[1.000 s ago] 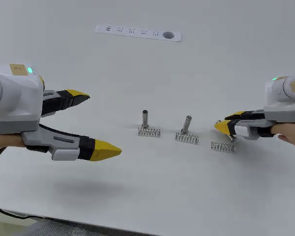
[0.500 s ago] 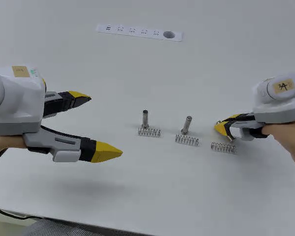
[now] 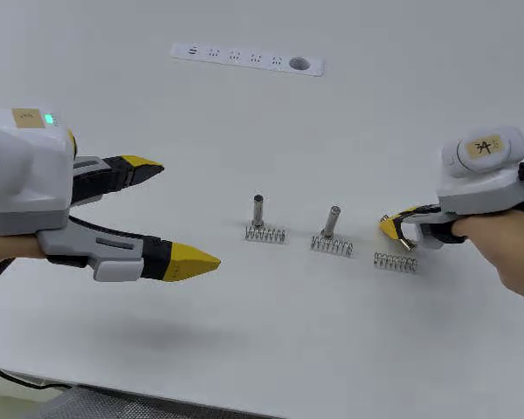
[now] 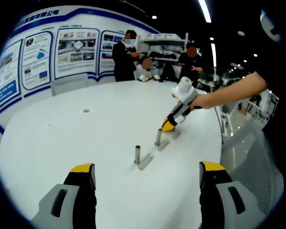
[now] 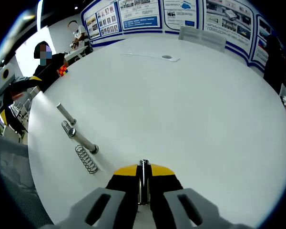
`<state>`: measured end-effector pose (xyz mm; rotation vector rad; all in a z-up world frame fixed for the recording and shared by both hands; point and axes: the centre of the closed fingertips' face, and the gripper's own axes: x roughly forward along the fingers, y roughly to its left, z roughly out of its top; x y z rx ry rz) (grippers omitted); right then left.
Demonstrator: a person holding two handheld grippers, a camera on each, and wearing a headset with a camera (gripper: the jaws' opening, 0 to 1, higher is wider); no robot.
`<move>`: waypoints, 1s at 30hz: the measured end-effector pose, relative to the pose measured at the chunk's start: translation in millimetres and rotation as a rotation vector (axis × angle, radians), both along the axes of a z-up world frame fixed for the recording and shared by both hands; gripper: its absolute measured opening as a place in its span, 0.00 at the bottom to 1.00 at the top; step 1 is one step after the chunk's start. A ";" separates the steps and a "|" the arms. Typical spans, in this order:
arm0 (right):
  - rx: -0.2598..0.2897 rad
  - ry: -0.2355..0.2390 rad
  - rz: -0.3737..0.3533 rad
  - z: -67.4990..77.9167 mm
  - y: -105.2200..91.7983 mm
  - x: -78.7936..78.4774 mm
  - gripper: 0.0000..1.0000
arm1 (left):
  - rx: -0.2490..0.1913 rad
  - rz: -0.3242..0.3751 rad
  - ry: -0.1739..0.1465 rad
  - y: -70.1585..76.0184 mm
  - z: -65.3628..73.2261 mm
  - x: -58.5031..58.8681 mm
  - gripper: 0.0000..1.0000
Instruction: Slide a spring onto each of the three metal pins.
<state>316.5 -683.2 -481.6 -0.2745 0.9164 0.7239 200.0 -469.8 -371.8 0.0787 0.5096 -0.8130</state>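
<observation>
Rightward, right claw [image 3: 389,225] tight around slim metal pin [image 5: 142,183]; left claw [image 3: 187,212] wide apart.

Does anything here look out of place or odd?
Nothing damaged. Two metal pins stand upright; the third pin is pinched in the right tongs. All three springs lie on their sides on the table, none on a pin.
</observation>
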 end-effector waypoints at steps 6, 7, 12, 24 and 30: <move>-0.001 -0.024 0.011 0.8 1.3 0.2 0.08 | -0.016 0.007 -0.005 0.5 2.8 -1.4 0.92; 0.007 -0.034 0.012 3.1 2.1 0.3 0.08 | -0.016 0.009 -0.007 1.0 2.9 -1.5 0.92; 0.022 -0.060 0.022 8.0 2.9 -1.4 0.08 | -0.007 0.009 -0.003 2.1 0.5 -2.8 0.92; 0.052 -0.106 0.022 21.5 -3.0 -3.9 0.08 | -0.020 0.024 -0.023 5.7 6.9 0.5 0.92; 0.064 -0.130 0.023 26.4 -5.5 -6.3 0.08 | -0.015 0.010 -0.020 3.0 6.1 -0.7 0.92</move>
